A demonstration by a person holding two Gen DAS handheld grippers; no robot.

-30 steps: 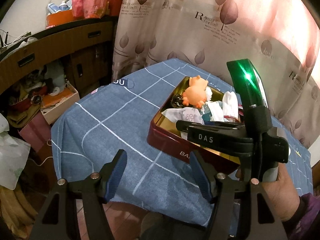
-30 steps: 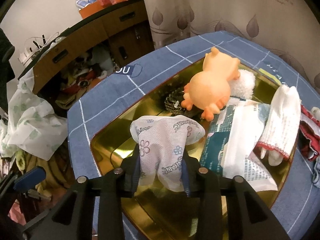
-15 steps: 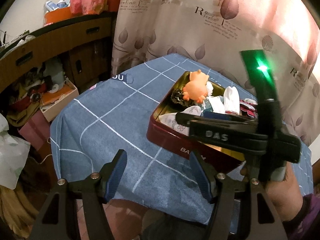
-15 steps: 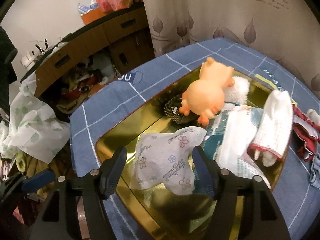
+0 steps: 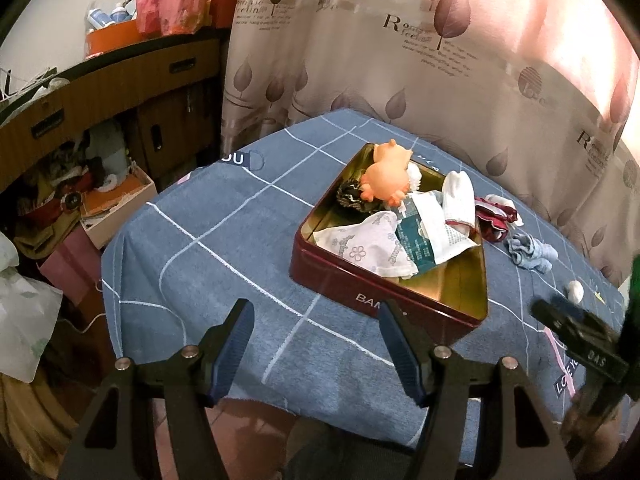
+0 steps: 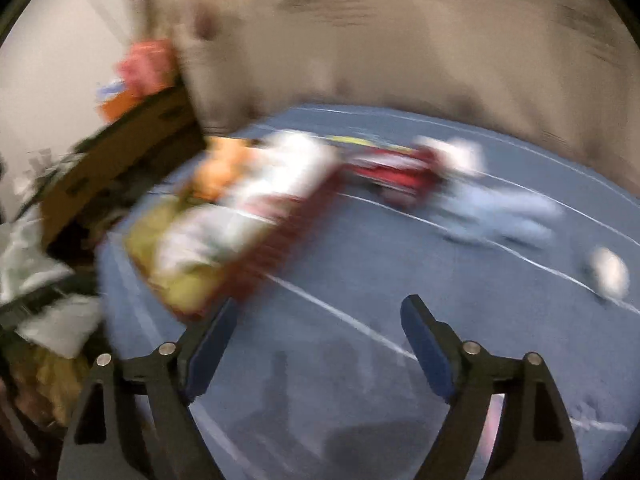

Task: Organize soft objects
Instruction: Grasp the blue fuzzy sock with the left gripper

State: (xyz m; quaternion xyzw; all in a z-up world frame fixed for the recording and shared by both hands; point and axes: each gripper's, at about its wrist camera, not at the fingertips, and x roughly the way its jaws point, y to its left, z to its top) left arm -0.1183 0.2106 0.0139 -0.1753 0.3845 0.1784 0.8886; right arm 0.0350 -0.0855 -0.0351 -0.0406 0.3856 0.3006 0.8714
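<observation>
A dark red tin (image 5: 360, 294) with a gold inside stands on the blue checked cloth (image 5: 224, 248). In it lie an orange pig toy (image 5: 386, 178), a flowered tissue pack (image 5: 360, 246), a teal and white pack (image 5: 424, 236) and a white sock (image 5: 460, 200). My left gripper (image 5: 316, 332) hovers open and empty before the tin's near wall. My right gripper (image 6: 318, 322) is over bare cloth right of the blurred tin (image 6: 280, 232), its jaws opening with nothing between them. Beyond it lie a red garment (image 6: 400, 178), a light blue cloth (image 6: 500, 212) and a small white ball (image 6: 610, 274).
A leaf-print curtain (image 5: 440, 60) hangs behind the table. At the left stand a wooden cabinet (image 5: 100, 92), an open box (image 5: 120, 208) and bags on the floor. The right gripper's body (image 5: 588, 344) shows at the lower right of the left wrist view.
My right gripper let go of the flowered tissue pack in the tin, opened wide and swung away to the right over the cloth. The left gripper kept still.
</observation>
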